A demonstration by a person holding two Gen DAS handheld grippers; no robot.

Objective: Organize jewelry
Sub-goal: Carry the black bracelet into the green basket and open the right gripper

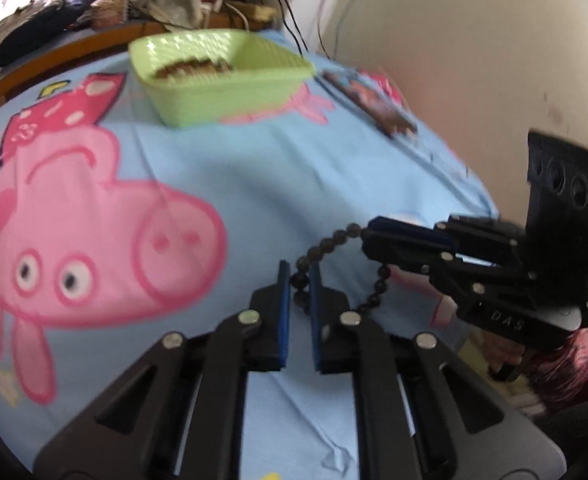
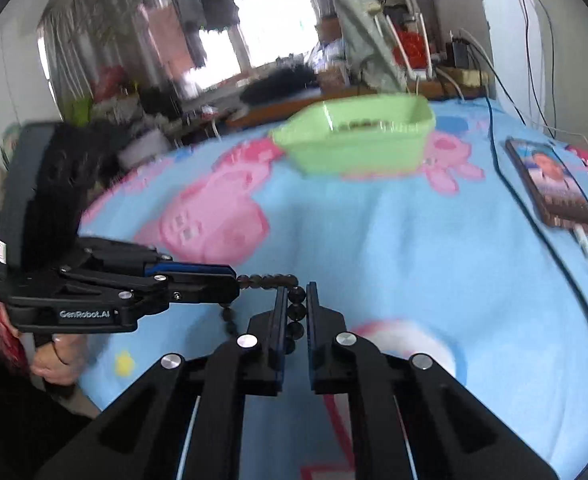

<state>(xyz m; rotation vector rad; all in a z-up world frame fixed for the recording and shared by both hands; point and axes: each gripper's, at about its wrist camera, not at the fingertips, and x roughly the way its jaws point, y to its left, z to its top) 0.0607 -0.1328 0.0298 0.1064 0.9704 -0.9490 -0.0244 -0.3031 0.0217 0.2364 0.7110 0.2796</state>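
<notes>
I had both grippers clamped on the same strand of dark round beads [image 1: 336, 240], a bracelet or short necklace as far as I could tell. My left gripper [image 1: 299, 276] was pinched onto one stretch of it, with beads showing between the blue pads, and my right gripper [image 2: 296, 304] was pinched onto another stretch in the same way. The loop hung between the two, lifted clear of the light blue bedsheet printed with pink cartoon pigs [image 1: 222, 176].

The pale green rectangular plastic basket [image 2: 358, 148] sat well apart from the strand, toward the far edge of the bed. Something brown and beaded [image 1: 194, 67] already lay along its bottom, which I took to be another piece of jewelry put away, though motion blur kept me from being sure. A dark smartphone with a lit screen [image 2: 554, 184] lay on the sheet off to the right, plugged into a white cable [image 2: 586, 248]; it was not part of the job.

By my reckoning the task was partway through: one item seemed to be in the basket, and this bead strand was picked up but not yet delivered. What remained was carrying it across to the basket and letting go. I saw no other loose jewelry on the sheet.
</notes>
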